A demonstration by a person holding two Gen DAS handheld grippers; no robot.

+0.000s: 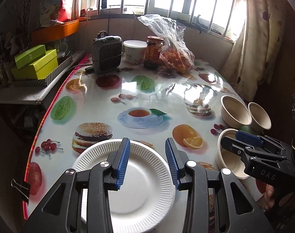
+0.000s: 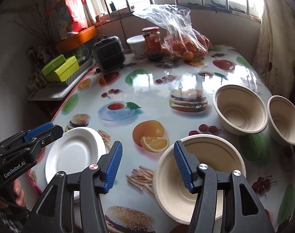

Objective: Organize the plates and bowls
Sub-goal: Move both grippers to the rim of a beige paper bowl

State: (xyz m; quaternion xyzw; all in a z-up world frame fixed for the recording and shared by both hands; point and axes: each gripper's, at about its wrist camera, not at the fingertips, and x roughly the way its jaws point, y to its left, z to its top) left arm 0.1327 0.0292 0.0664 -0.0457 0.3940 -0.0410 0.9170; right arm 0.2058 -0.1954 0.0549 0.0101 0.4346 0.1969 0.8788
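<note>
three beige moulded-fibre bowls and one white ribbed paper plate (image 1: 128, 176) sit on the glossy counter (image 2: 147, 89) with its printed fruit-and-burger cloth. taking the printed whole orange with a slice (image 2: 150, 136) as landmark: the plate lies to its left near the counter's front edge; the largest bowl (image 2: 201, 176) stands just right of it and nearer the camera; the medium bowl (image 2: 241, 109) sits beyond and to the right; the small bowl (image 2: 285, 119) is further right again, just beside the medium one.

two sets of tongs are in view. the left tongs (image 1: 147, 161) hang above the plate with blue pads apart and nothing between them. the right tongs (image 2: 147, 167) stand spread wide, one pad over the large bowl's near rim, not pinching it.

far behind the orange stand one grey fan heater (image 2: 109, 55), one white tub (image 2: 136, 45), one red-labelled jar (image 2: 152, 43) and one clear bag of oranges (image 2: 186, 44).
</note>
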